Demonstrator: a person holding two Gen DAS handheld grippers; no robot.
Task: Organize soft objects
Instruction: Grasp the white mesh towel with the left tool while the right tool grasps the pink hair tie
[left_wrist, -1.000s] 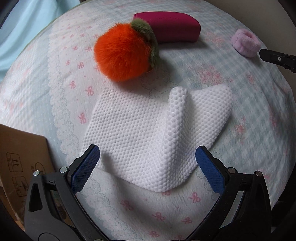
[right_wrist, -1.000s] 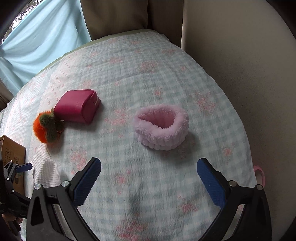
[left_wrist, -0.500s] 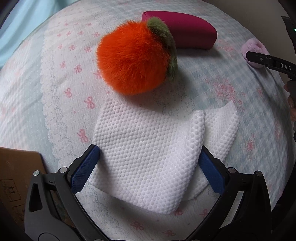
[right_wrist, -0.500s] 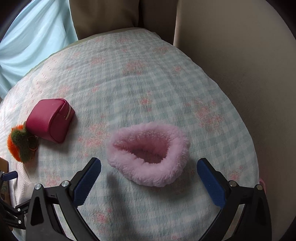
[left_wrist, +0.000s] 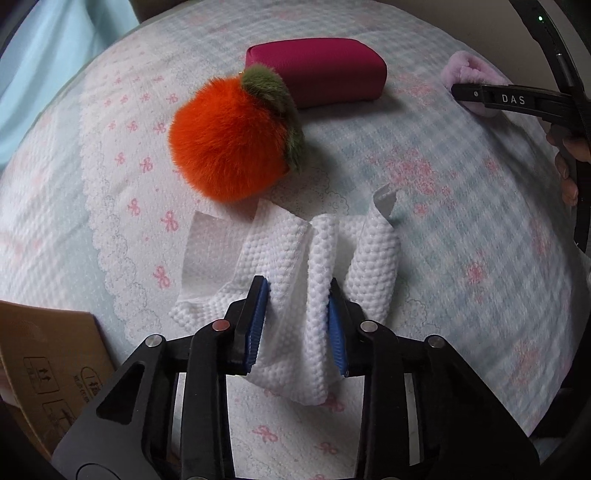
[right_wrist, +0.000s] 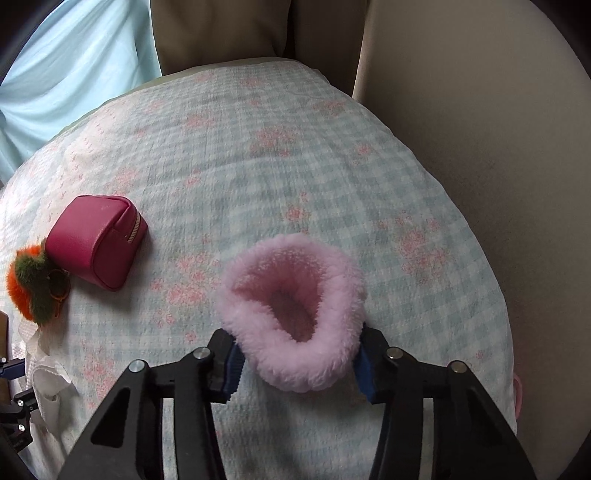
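Two tools are at work on our bed (right_wrist: 332, 155) with its checked, flowered cover. Our left tool (left_wrist: 298, 317) is closing its jaws on the white waffle cloth (left_wrist: 317, 258), which bunches in folds between the blue pads at the near middle. Our right tool (right_wrist: 299, 360) is closing on the pink fluffy band (right_wrist: 295, 310), squeezing its near side. Just beyond the cloth sits the orange pompom (left_wrist: 229, 144), touching the magenta pouch (left_wrist: 321, 70) behind it. A cardboard box (left_wrist: 48, 362) shows at near left.
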